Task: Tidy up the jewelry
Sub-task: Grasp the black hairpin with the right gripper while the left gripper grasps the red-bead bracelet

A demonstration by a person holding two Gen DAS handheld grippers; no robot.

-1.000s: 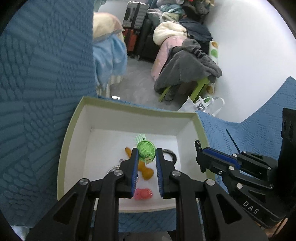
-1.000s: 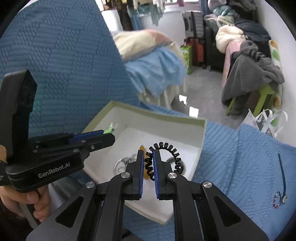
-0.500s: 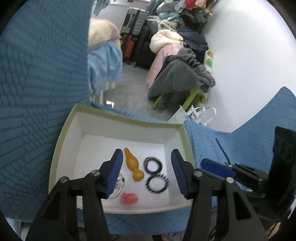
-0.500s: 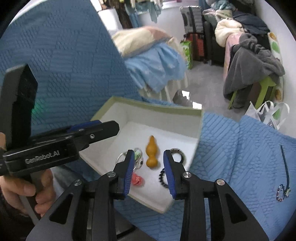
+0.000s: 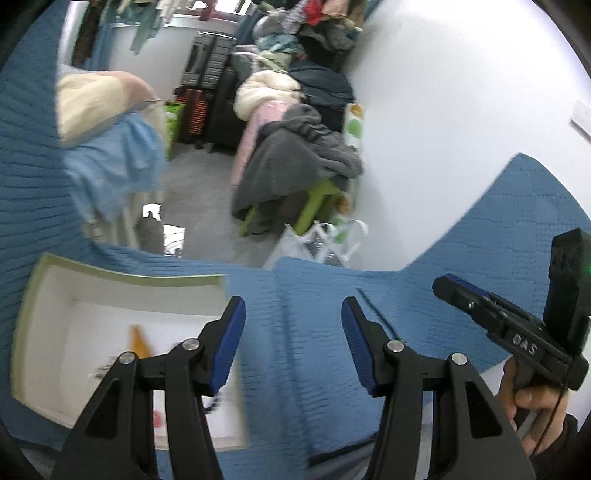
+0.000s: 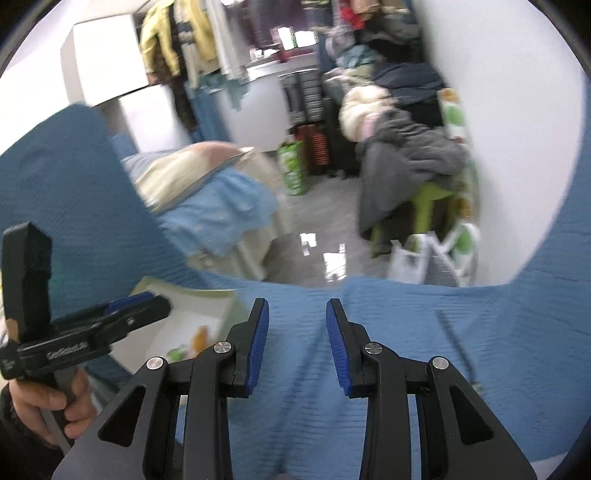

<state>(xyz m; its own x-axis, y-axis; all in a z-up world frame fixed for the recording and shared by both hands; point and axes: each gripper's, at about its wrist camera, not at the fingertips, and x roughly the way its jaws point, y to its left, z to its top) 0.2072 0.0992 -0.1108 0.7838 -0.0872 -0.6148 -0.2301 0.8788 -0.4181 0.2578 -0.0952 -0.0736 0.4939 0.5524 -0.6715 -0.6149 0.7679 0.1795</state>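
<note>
You held both the left gripper (image 5: 291,343) and right gripper (image 6: 297,343) released and empty above the blue bedspread (image 5: 461,280). Several pieces lay in the white box (image 5: 110,277) at left; a dark necklace (image 5: 376,314) remained outside, right.

A lived-in bedroom in a private home: a blue quilted bedspread (image 5: 461,258) fills the foreground, its far edge giving way to grey floor (image 5: 199,199). Beyond it, a second bed carries a cream pillow (image 6: 192,166) and a light-blue blanket (image 6: 225,218). Along the white wall (image 5: 443,110), a grey garment (image 5: 295,158) is heaped over a green stool (image 5: 317,199), beside stacked clothing and upright suitcases (image 5: 207,59). A yellow jacket (image 6: 166,33) hangs near a white cabinet (image 6: 103,55), and a white carrier bag (image 6: 424,258) sits on the floor.
</note>
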